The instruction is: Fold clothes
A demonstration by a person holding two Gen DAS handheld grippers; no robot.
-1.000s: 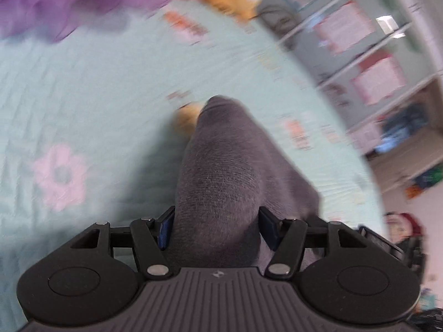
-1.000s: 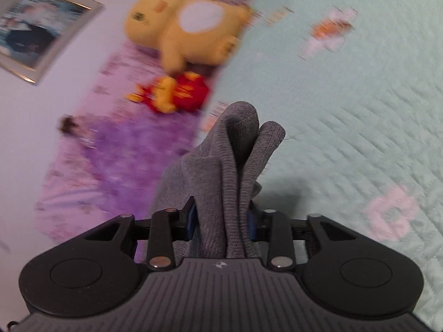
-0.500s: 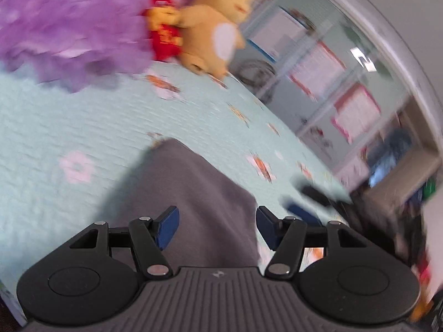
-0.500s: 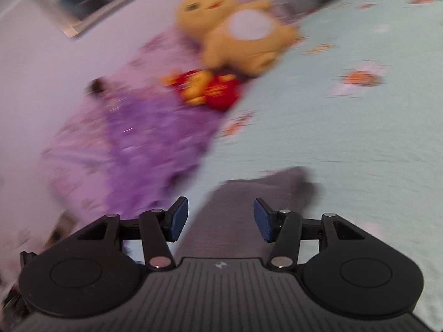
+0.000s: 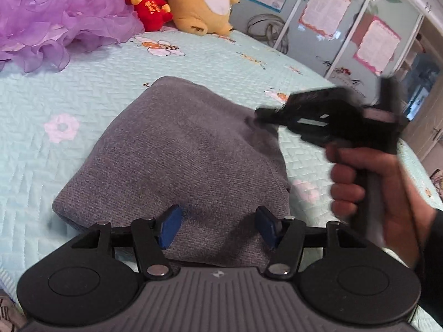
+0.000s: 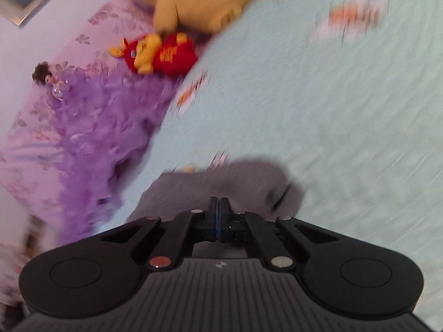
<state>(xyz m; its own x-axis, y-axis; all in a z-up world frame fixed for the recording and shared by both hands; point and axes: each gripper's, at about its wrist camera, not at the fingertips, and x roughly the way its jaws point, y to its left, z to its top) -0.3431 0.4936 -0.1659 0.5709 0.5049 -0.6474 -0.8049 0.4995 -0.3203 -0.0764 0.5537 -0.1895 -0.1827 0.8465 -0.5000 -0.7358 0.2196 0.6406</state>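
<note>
A grey knitted garment (image 5: 180,152) lies folded in a flat bundle on the light blue quilted bed (image 5: 69,88). My left gripper (image 5: 217,228) hovers over its near edge, open, and its blue pads (image 5: 169,225) touch no cloth. A hand holds my right gripper (image 5: 259,113) at the garment's far right edge, blurred by motion. In the right wrist view that gripper (image 6: 218,213) is shut, pads pressed together with no cloth seen between them, and the grey garment (image 6: 221,177) lies just beneath and ahead.
Purple ruffled fabric (image 5: 55,19) is heaped at the bed's far left. A red plush toy (image 5: 146,2) and a yellow plush toy (image 5: 202,0) sit beside it. Glass doors with posters (image 5: 326,8) stand beyond the bed. A small doll (image 6: 44,73) lies on the pink pillow.
Both grippers held the grey garment a second ago and have let it go; it now lies flat on the bed. The left gripper drew back, and the right jaws opened and then closed empty.
</note>
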